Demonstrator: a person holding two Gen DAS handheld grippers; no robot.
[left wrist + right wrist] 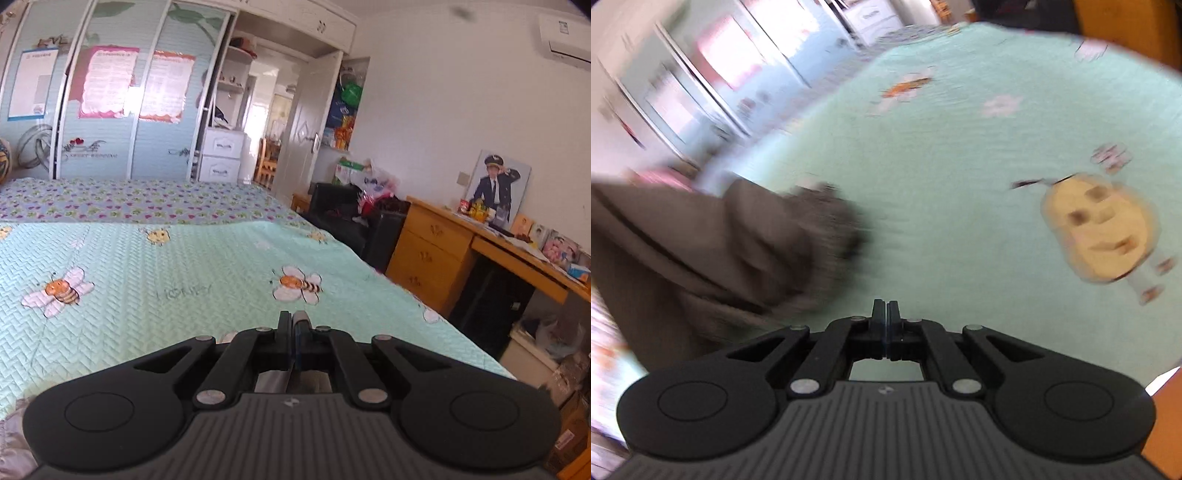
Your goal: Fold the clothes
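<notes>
The left tool [295,321] is hovering low over the bed [184,266], pointing level along the mint bee-print quilt toward the wardrobe [110,92] at the far end of the room. Its two fingers are pressing together, and a thin sliver of pale, silvery material is showing between them; whether that is cloth being pinched I cannot tell. A bit of pale lilac fabric [14,439] is peeking out at the lower left corner, beneath the tool's body.

The right tool [886,308] is tilting downward over the same quilt [960,184], and its view is blurring heavily. Its fingers are meeting with no gap, and nothing is sitting between them.

The brown garment [713,251] is lying crumpled on the bed to the left of the right tool, its nearest folds sitting just beside the left finger without being gripped. It is bunching into a rounded heap toward the middle of the quilt. A wooden desk [461,251] is standing along the wall to the right of the bed.
</notes>
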